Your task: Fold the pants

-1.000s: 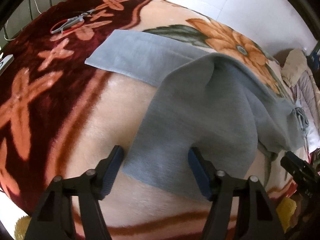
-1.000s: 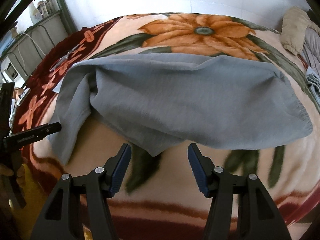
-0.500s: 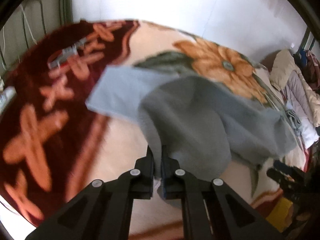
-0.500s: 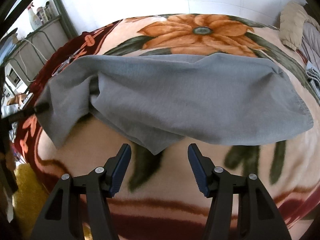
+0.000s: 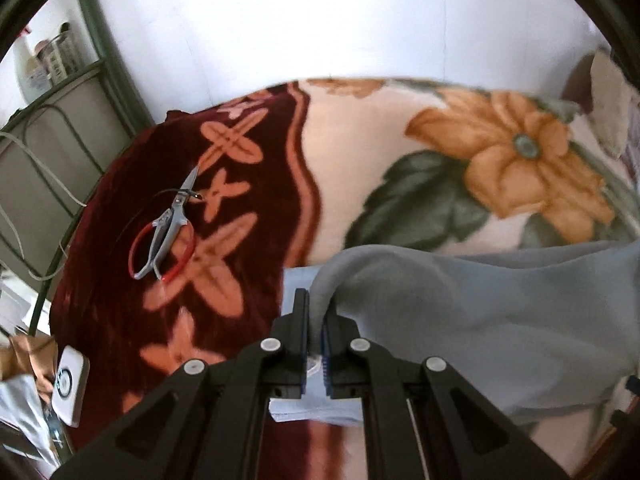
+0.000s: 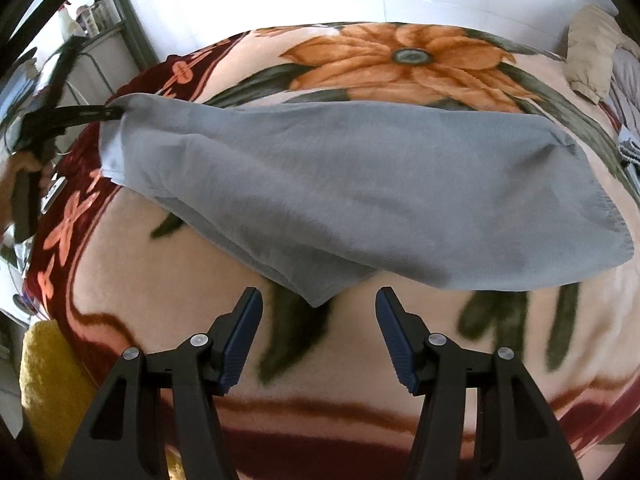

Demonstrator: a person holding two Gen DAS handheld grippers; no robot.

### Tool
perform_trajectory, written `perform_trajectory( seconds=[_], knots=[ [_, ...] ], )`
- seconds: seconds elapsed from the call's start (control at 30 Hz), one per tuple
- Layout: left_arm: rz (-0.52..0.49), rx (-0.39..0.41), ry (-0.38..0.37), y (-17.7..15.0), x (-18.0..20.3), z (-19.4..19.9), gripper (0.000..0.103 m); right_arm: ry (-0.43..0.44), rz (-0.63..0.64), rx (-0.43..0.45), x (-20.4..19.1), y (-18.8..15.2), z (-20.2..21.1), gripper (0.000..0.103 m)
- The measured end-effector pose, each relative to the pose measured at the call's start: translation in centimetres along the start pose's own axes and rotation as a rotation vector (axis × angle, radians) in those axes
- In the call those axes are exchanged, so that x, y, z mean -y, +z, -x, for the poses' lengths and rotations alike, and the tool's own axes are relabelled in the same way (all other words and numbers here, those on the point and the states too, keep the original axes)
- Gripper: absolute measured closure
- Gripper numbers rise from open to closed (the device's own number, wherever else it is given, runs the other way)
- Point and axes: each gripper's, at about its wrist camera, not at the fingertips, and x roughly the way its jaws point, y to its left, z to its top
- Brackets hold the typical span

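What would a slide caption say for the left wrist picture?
Left gripper clamped on a raised fold of grey pants over a floral blanket, scissors lying nearby.

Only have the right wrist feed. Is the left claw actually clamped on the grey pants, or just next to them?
Observer: Clamped. In the left wrist view the left claw is shut on a bunched fold of the grey fleece pants.
Operator: Anything near it I should avoid?
Observer: Red-handled metal scissors lie on the maroon part of the floral blanket, left of the pants.
Operator: Anything else?
Observer: A small white device with a round ring mark sits at the blanket's left edge.
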Motion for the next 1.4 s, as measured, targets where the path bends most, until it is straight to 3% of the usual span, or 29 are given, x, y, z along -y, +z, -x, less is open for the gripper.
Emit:
perform_trajectory(
  seconds=[0.2,0.6,0.77,0.97,1.17,1.27,1.4],
  knots=[
    [-0.041,-0.088,0.017,-0.6,0.6,-4.8,0.098,0.031,0.046,-0.014,-0.3,1.4,0.0,0.043],
    [-0.032,-0.124,-0.009,-2.4,0.6,-6.7,0.097,0.142,0.158,-0.007,2.2,11.5,0.1,0.043],
    [-0.041,-0.129,-0.012,-2.6,0.9,-7.2,0.096,0.101,0.206,-0.065,2.5,14.8,-3.6,0.043],
    [-0.044,-0.128,-0.015,-2.6,0.8,-7.3,0.096,0.078,0.358,-0.131,1.3,17.4,-8.8,0.05],
    [-0.046,-0.125,-0.011,-2.7,0.9,-7.3,0.096,0.076,0.455,-0.203,0.4,18.0,-12.3,0.067],
    [-0.046,-0.123,-0.011,-2.8,0.9,-7.3,0.096,0.063,0.513,-0.199,-0.3,17.5,-12.6,0.072],
    [-0.043,-0.118,-0.01,-2.8,1.0,-7.2,0.096,0.076,0.535,-0.195,-0.7,17.1,-12.1,0.097]
  ],
)
